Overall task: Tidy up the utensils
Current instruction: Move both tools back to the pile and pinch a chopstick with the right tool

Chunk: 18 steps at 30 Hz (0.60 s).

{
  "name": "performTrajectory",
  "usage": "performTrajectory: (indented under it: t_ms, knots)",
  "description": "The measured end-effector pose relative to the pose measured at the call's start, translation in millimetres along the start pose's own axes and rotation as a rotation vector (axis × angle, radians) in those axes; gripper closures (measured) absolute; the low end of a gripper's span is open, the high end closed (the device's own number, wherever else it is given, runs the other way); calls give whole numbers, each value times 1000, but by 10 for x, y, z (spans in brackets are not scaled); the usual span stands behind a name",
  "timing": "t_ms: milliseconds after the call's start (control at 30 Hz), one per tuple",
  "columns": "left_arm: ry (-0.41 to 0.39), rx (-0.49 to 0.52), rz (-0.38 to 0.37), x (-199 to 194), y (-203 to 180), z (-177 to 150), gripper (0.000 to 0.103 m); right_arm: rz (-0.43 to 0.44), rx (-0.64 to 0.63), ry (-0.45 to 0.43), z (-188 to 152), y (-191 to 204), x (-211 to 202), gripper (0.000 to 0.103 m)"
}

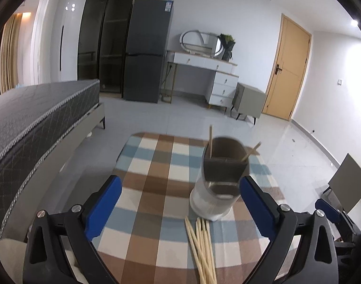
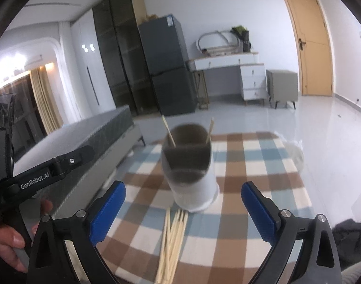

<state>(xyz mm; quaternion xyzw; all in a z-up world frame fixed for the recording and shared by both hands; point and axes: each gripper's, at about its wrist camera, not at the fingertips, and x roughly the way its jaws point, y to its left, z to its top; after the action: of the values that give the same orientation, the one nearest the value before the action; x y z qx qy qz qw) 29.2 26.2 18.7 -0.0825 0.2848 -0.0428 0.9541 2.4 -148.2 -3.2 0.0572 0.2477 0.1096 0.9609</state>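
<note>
Chopsticks betw. wide L gripper jaws, untouched

My grippers have black frames, silver screws, blue pads; white "GenRobot.AI" lettering; my bare hand shows.

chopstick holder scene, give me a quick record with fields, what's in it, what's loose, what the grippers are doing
holder: white chopstick holder upright on checkered tablecloth
in holder: two chopsticks, leaning apart
loose: bundle of chopsticks lying flat, just in front of the holder
left gripper: open, holding nothing
right gripper: open, holding nothing
</note>
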Motion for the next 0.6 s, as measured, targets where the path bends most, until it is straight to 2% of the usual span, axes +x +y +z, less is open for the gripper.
performTrajectory:
  t_ms: [167,300,467,567,600]
  knots:
    - [50,3,17,169,121,-169,6,-2,18,119,-176,-35,250,4]
    - [104,-51,10,262,225,-181,6,-15,11,212,-295,-44,463,4]
    - [118,-93,75,324,392,-142,6,19,18,306,-353,0,720,4]
    - [126,-153,117,364,585,-123,6,32,-23,345,-355,112,887,10]
    - [133,-179,125,380,651,-116,6,38,-37,357,-350,149,934,15]
